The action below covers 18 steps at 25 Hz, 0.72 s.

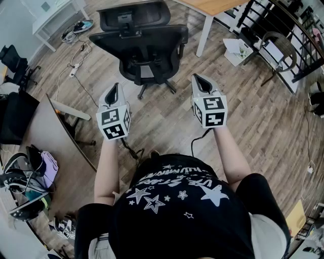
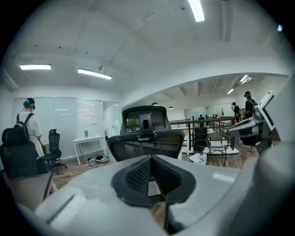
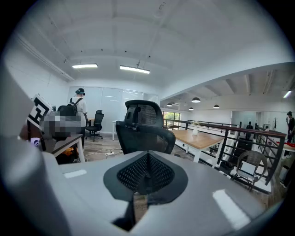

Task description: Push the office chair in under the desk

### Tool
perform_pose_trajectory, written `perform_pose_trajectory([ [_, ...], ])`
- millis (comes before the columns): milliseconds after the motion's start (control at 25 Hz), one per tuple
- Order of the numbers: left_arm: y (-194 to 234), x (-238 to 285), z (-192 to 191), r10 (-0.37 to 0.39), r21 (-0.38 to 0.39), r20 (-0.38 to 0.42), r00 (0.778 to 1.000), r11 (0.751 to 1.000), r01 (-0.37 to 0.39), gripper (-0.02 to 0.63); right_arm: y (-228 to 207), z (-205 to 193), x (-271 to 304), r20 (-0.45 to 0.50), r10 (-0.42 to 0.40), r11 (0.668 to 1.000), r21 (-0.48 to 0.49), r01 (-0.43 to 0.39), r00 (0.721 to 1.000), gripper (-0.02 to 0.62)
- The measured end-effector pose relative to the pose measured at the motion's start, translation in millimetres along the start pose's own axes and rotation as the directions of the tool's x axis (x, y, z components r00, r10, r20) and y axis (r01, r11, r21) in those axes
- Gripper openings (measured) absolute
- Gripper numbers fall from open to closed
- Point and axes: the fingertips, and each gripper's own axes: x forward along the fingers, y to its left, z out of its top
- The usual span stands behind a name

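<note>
The black mesh office chair (image 1: 139, 40) stands on the wood floor with its back turned to me, apart from both grippers. The wooden desk with a white leg (image 1: 205, 20) is behind it to the right. My left gripper (image 1: 116, 86) and right gripper (image 1: 196, 77) are held side by side a short way in front of the chair's back, both shut with nothing between the jaws. In the left gripper view the chair (image 2: 145, 138) rises just beyond the shut left gripper (image 2: 152, 159). In the right gripper view the chair (image 3: 145, 131) and desk (image 3: 198, 138) lie past the shut right gripper (image 3: 147, 154).
Another desk (image 1: 55, 136) juts in at the left. A white table (image 1: 55, 15) and floor cables (image 1: 76, 66) lie at the far left. A black railing (image 1: 288, 30), a wire chair (image 1: 278, 50) and a box (image 1: 238, 50) stand at the right. A person with a backpack (image 2: 27, 124) stands far off.
</note>
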Motion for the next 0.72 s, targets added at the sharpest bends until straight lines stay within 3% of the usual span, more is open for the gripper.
perform_pose_trajectory([
  [720, 17.1, 4.8, -10.5, -0.075, -0.03, -0.01, 0.997, 0.997, 0.075, 0.002, 23.0, 4.2, 17.2, -0.017, -0.009, 1.0, 0.005, 0.009, 1.0, 0.002],
])
